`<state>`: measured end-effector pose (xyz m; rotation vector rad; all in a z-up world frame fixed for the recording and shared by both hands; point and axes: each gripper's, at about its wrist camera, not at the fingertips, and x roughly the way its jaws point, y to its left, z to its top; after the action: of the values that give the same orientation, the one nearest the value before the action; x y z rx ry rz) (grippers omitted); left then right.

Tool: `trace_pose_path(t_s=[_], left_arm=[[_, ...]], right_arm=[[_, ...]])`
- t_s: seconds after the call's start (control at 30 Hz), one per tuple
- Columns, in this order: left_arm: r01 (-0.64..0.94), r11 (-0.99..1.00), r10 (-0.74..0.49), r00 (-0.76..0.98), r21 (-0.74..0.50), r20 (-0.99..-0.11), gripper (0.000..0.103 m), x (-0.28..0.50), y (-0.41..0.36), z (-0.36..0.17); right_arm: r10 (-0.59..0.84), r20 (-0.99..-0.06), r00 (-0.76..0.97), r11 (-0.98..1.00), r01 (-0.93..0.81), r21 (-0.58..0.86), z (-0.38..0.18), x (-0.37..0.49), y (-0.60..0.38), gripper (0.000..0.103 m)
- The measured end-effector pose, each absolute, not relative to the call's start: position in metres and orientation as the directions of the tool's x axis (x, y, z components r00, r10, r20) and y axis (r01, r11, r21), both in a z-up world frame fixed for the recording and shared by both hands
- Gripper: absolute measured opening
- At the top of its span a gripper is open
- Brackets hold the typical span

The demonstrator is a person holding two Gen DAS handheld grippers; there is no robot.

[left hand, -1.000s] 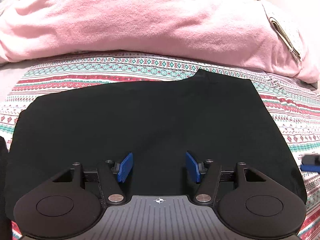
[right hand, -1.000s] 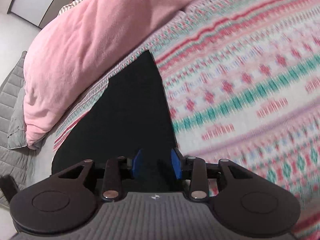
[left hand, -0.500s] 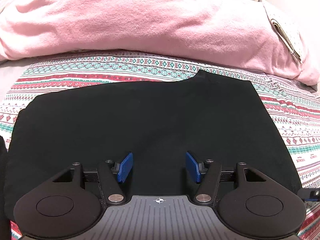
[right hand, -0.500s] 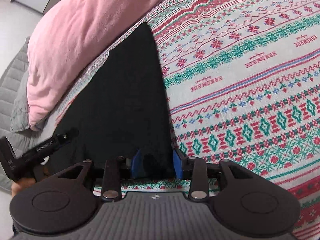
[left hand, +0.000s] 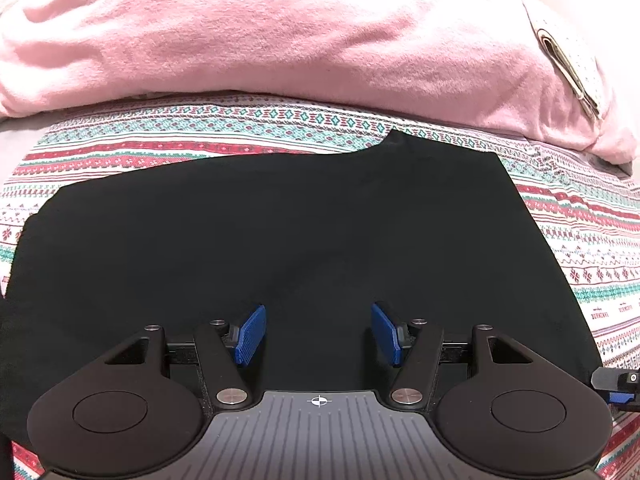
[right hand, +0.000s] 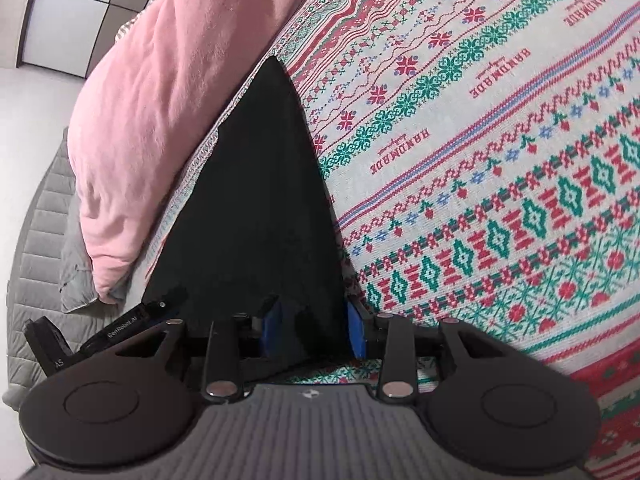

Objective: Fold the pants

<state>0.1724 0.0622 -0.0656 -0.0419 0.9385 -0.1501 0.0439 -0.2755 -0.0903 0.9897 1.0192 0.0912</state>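
Note:
Black pants lie flat on the patterned bedspread, folded into a wide dark slab. My left gripper is open and empty, hovering over the pants' near edge. In the right wrist view the pants taper away from me. My right gripper is open, its blue pads either side of the pants' near corner, which sits between them. The left gripper's body shows at the lower left of that view, and the right gripper's tip shows at the left wrist view's right edge.
A bulky pink blanket lies along the far side of the pants, also seen in the right wrist view. A grey quilted cover lies beyond the bed's edge. The patterned bedspread stretches to the right.
My right gripper has swung in and lowered to the pants' near corner, with its jaws now a little wider. The left gripper has barely moved and stays open.

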Motion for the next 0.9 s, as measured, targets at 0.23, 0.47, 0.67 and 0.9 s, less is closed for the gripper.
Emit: trace_pose_path(t_s=[0.23, 0.47, 0.67, 0.9], left_arm=[[0.109, 0.991, -0.124, 0.589, -0.074, -0.798, 0.057, 0.171, 0.062, -0.067], [0.164, 0.982, -0.175, 0.620, -0.092, -0.765, 0.057, 0.175, 0.050, -0.044], [0.342, 0.933, -0.294, 0.553, -0.109, -0.780, 0.060, 0.210, -0.046, -0.020], [0.526, 0.837, -0.164, 0.507, 0.153, -0.846, 0.062, 0.252, -0.177, -0.036]], right_arm=[[0.407, -0.677, 0.613, 0.604, 0.375, 0.703, -0.082, 0.039, -0.259, 0.025], [0.343, -0.686, 0.642, 0.715, 0.295, 0.633, -0.054, 0.042, -0.235, 0.021], [0.322, -0.684, 0.655, 0.775, 0.232, 0.588, -0.045, 0.045, -0.225, 0.021], [0.319, -0.668, 0.673, 0.809, 0.174, 0.561, -0.040, 0.051, -0.214, 0.020]])
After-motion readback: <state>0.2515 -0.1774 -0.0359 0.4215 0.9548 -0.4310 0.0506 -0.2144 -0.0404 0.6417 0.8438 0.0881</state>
